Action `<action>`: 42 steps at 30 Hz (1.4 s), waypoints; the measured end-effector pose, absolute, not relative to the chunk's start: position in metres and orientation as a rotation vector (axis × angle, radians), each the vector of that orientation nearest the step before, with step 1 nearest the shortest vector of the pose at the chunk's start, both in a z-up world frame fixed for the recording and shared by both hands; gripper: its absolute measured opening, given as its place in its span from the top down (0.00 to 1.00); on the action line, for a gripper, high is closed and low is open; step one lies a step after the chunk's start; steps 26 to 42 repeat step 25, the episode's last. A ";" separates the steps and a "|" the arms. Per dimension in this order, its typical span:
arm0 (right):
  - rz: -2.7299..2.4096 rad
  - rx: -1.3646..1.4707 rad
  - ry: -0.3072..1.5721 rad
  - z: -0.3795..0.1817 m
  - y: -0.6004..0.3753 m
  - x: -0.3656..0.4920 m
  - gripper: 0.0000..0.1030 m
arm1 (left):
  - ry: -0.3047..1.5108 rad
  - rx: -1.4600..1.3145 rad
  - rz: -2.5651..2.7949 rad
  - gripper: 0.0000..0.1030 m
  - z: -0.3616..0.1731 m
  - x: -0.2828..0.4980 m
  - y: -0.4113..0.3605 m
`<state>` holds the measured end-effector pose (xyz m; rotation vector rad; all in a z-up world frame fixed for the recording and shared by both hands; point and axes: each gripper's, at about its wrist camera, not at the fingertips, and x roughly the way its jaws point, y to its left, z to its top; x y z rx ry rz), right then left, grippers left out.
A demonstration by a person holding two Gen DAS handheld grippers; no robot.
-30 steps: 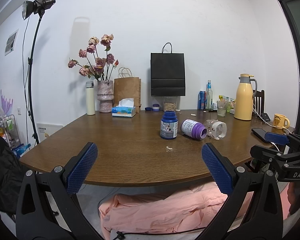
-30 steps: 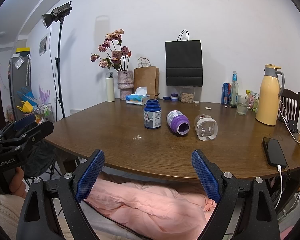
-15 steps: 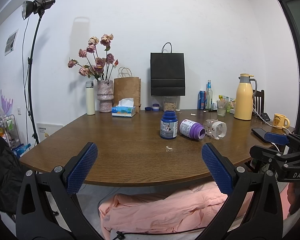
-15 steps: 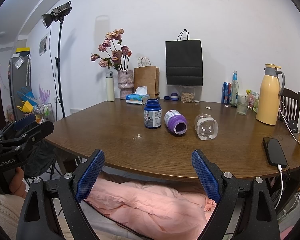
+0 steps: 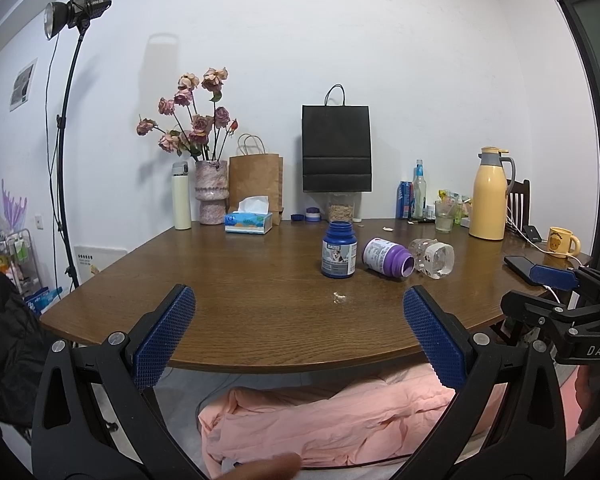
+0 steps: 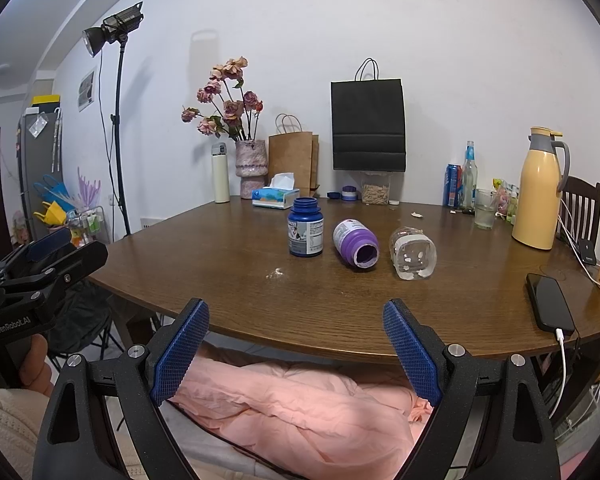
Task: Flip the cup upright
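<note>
Lay tipped on the brown wooden table [image 6: 236, 280], that clear glass cup [image 6: 413, 253], long axis toward the viewer, base nearest, well ahead and slightly right of the right gripper [image 6: 296, 344], closer than the left gripper [image 5: 300, 336], both spread wide, empty.

Bright, even light; sharp centre, fisheye-bent edges, dark corners.

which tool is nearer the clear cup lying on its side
Right. The right tool sits before the table edge almost facing the clear cup; the left tool is off to the cup's left.
</note>
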<state>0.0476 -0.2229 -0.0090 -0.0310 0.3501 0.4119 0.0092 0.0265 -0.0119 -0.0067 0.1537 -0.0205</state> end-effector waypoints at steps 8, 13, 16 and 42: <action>0.412 -0.031 0.351 -0.010 -0.222 0.047 0.10 | 0.148 -0.005 -0.016 0.00 -0.013 0.008 0.028; 0.411 -0.031 0.351 -0.009 -0.223 0.048 0.10 | 0.148 -0.005 -0.017 0.00 -0.013 0.008 0.028; 0.413 -0.032 0.352 -0.010 -0.222 0.047 0.10 | 0.147 -0.006 -0.015 0.00 -0.013 0.008 0.029; 0.413 -0.031 0.352 -0.010 -0.222 0.047 0.10 | 0.153 -0.006 -0.016 0.00 -0.011 0.007 0.031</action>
